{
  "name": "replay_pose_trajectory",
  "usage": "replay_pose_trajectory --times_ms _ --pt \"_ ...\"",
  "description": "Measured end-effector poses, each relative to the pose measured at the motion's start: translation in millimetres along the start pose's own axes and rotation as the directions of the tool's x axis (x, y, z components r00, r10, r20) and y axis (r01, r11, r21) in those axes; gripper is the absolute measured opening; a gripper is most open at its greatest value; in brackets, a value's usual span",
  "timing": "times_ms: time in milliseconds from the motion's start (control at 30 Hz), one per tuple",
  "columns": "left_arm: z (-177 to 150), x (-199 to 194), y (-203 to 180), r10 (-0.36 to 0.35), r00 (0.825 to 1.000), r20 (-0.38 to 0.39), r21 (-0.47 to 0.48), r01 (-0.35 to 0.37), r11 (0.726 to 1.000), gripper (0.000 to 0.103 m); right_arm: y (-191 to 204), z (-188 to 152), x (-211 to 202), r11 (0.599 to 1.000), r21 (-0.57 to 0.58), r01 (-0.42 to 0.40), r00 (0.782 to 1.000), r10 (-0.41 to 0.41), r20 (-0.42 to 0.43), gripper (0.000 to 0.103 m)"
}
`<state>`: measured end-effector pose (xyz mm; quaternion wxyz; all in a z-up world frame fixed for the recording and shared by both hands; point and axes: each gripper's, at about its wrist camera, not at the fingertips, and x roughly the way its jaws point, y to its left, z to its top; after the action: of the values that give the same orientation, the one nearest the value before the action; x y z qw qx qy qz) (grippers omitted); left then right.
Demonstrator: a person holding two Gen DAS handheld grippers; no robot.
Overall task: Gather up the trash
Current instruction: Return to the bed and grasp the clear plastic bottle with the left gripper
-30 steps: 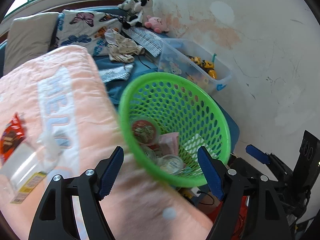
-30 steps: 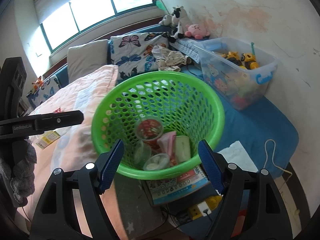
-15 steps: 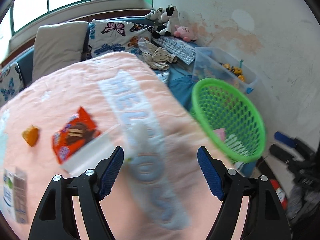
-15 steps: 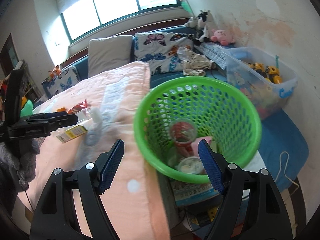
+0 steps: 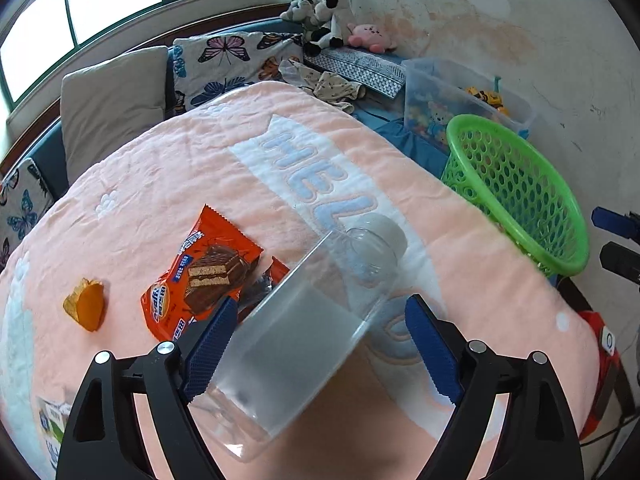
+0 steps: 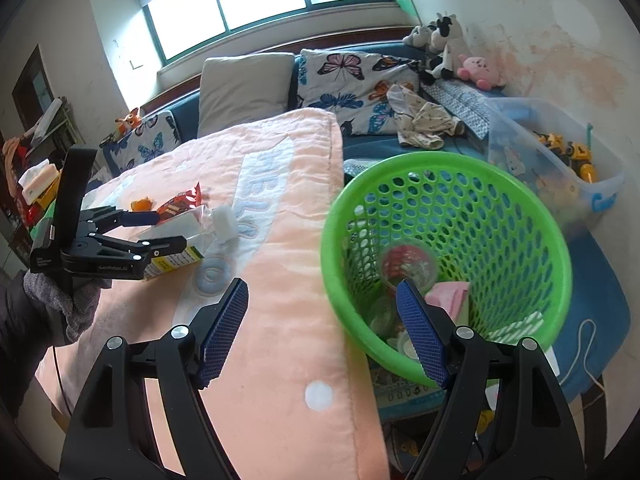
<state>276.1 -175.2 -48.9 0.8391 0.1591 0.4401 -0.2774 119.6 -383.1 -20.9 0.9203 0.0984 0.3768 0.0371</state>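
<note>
A clear plastic bottle [image 5: 304, 332] with a white cap lies on the pink blanket [image 5: 168, 184]. It sits between the fingers of my left gripper [image 5: 320, 340], whose jaws are opening; the right pad stands apart from the bottle. The right wrist view shows the left gripper [image 6: 168, 230] over the bottle [image 6: 192, 222]. An orange snack wrapper [image 5: 200, 276] and a small orange scrap [image 5: 85, 306] lie to its left. The green basket [image 6: 480, 216] holds cups and wrappers. My right gripper [image 6: 322, 332] is open and empty, over the blanket's edge beside the basket.
A printed carton [image 6: 176, 260] lies by the bottle. A clear toy bin [image 6: 560, 160] stands behind the basket [image 5: 516, 188] near the wall. Pillows [image 5: 112, 96], clothes and plush toys line the back. A gloved hand [image 6: 60, 300] holds the left gripper.
The left wrist view has swung left from the basket onto the blanket, and the bottle now lies between its fingers. The right gripper has moved left, so the basket sits further right.
</note>
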Motion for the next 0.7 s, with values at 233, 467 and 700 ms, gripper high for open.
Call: replay_pose_trajectory --times_ms 233,467,700 --pt "4 11 2 -0.033 0.999 -0.017 0.052 0.034 0.998 0.083 4 4 14 1.000 -0.008 -0.007 1.000 0.007 -0.021 0.077" --pt "3 19 -7 -0.067 0.996 -0.052 0.095 0.071 0.993 0.076 2 5 20 1.000 -0.008 -0.004 0.999 0.004 -0.033 0.077" --pt "4 30 -12 -0.059 0.995 -0.075 0.131 0.069 0.989 0.067 3 5 28 1.000 -0.011 -0.012 0.999 0.011 -0.048 0.077"
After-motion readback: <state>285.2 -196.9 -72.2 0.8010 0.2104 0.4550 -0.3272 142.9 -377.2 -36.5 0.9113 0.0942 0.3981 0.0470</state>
